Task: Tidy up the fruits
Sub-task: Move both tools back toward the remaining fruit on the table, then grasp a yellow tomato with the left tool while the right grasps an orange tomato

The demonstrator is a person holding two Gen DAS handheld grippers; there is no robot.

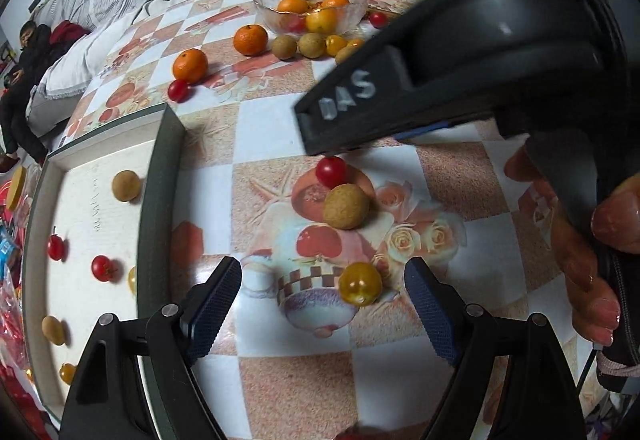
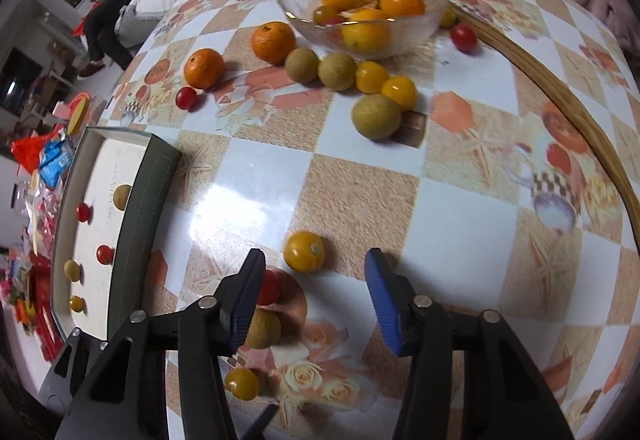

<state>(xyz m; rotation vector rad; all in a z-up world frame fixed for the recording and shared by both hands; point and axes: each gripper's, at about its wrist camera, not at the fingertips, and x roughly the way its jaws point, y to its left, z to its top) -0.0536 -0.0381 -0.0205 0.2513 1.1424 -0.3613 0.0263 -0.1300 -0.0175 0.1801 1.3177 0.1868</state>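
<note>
- Left wrist view: the left gripper hangs low over the tabletop with its fingers spread wide and holding nothing. A yellow cherry tomato lies on the cloth between the fingertips, nearer the right one and touching neither. Just beyond it sit a brown longan and a red cherry tomato, touching each other. The right gripper crosses the upper right of the view. A white tray at the tabletop's left edge holds small fruits; a glass bowl of oranges stands at the far edge.
- Right wrist view: the right gripper is also wide open and empty. Another yellow tomato rests just ahead of its fingertips. Loose oranges, longans and tomatoes are clustered beside the bowl.
</note>
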